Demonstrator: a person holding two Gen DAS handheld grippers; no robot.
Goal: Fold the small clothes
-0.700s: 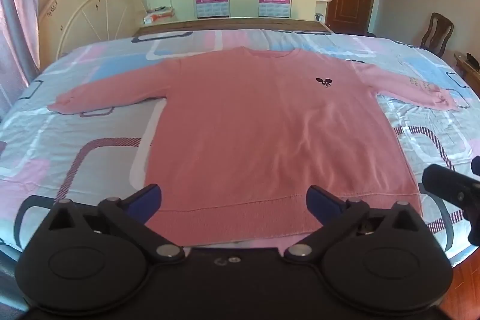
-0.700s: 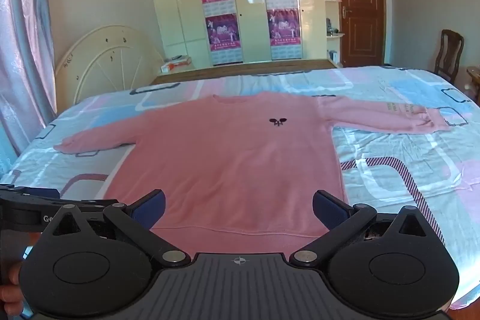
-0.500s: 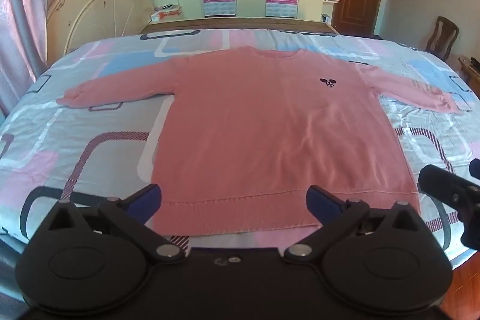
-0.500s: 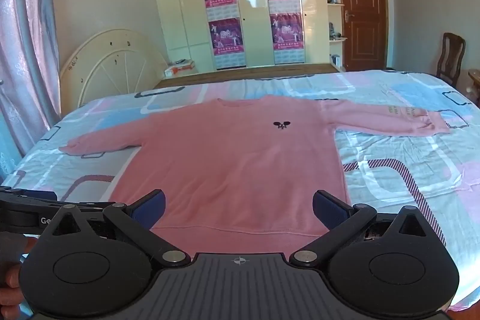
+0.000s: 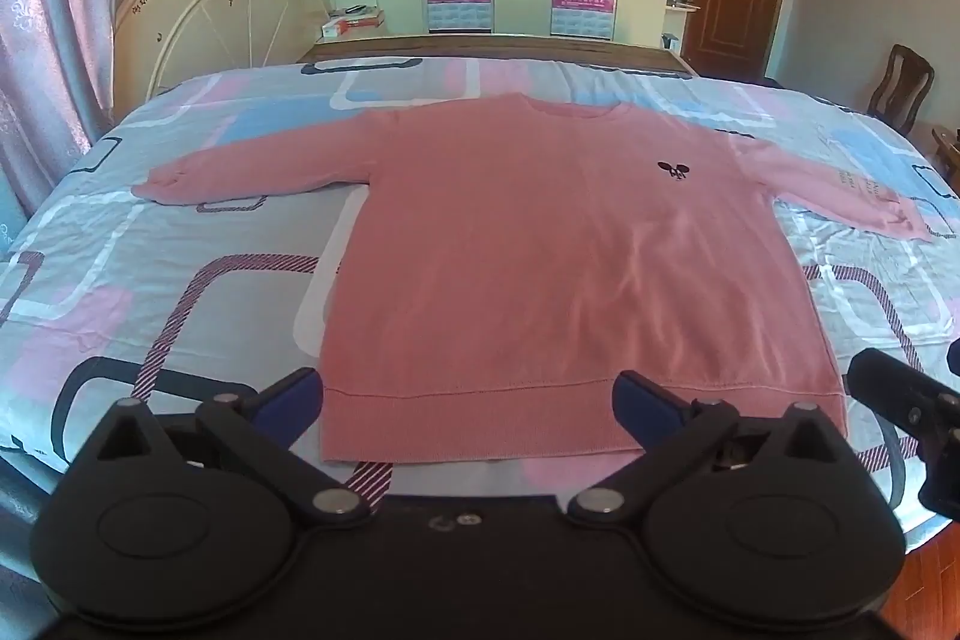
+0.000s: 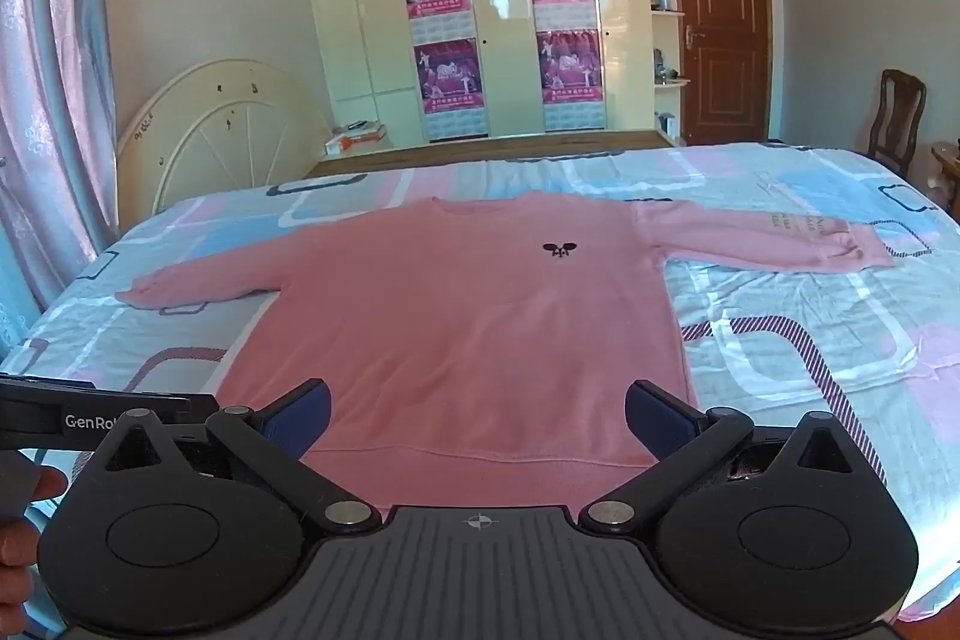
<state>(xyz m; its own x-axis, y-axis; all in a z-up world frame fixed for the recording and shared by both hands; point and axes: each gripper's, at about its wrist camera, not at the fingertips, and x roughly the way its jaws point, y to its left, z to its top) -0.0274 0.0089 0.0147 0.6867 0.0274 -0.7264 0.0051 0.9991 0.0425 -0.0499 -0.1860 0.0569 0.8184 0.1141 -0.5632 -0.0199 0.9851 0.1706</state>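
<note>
The left claw stands wide open with nothing between its blue pads, pitched down over the near edge of the bed. The right claw is just as wide open and empty, tilted less steeply. Each shows at the margin of the other's view, so the two hover side by side at the foot of the garment.

Outward from both lies the pink sweater — front up, flat on the patterned bedcover, its ribbed hem nearest the claws and its neckline farthest. Its long axis runs straight away from the claws, while the two sleeves stretch out crosswise: the left sleeve toward the curtain side, the right sleeve toward the chair side.

In the left view the hem spans the gap between the fingers, its left corner just inside the left pad. By my reading, each claw is nearer its own hem corner and sleeve — so a first fold likely starts from a side, each hand working its own half.
</note>
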